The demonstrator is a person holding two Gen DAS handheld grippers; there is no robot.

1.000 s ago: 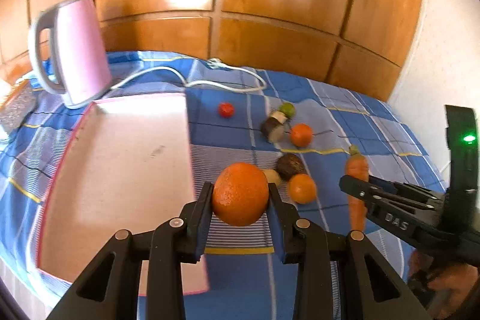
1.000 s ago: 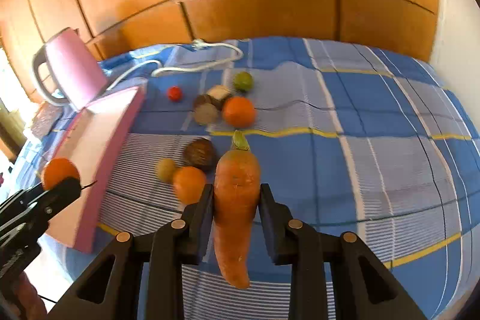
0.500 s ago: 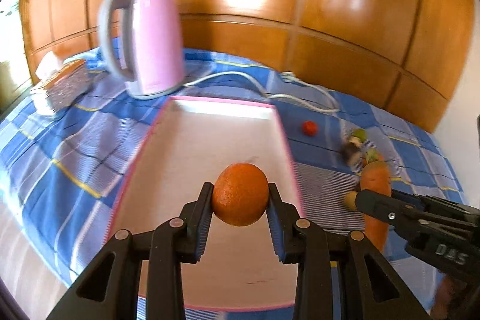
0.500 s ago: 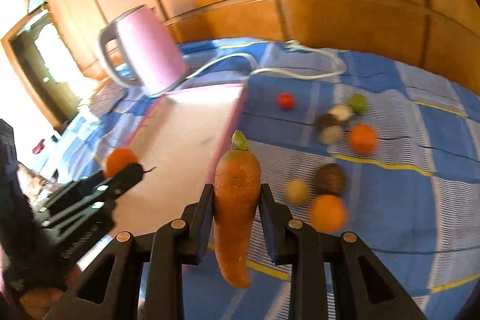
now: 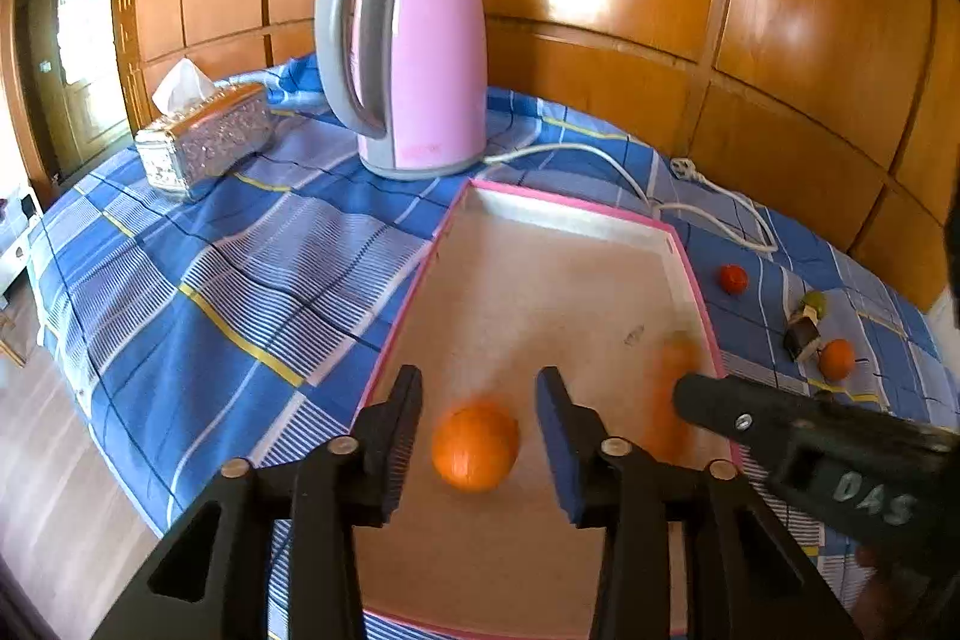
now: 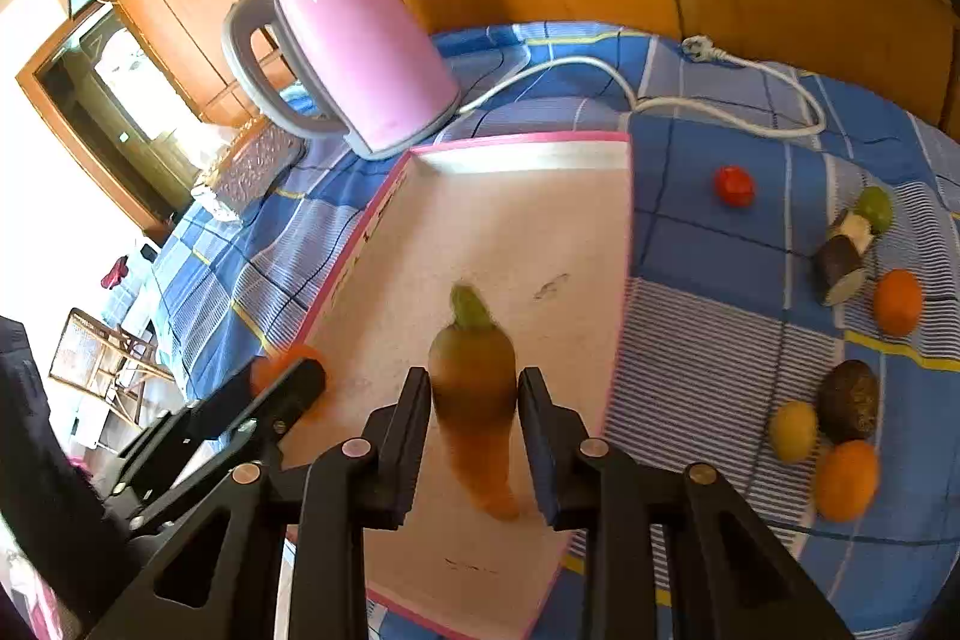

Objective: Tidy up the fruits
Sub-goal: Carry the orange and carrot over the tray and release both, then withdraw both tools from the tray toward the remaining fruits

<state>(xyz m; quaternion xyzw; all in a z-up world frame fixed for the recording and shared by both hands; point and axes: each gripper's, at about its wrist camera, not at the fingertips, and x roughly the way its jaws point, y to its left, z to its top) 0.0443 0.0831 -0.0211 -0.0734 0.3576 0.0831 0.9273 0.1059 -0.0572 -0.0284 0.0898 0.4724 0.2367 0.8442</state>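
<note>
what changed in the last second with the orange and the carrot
Both grippers swung from over the loose fruit to over the tray. The left gripper is opening, its fingers now clear of the orange, which it gripped before. The right gripper still holds the carrot. The kettle, tissue box and remaining fruit stayed put.

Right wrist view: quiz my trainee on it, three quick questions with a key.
1. True or false: the right claw grips a carrot over the tray.
2. The kettle is: A green, B pink, C black.
3. What colour is the small fruit on the cloth nearest the tray's far right corner?
Key: 1 true; 2 B; 3 red.
</note>
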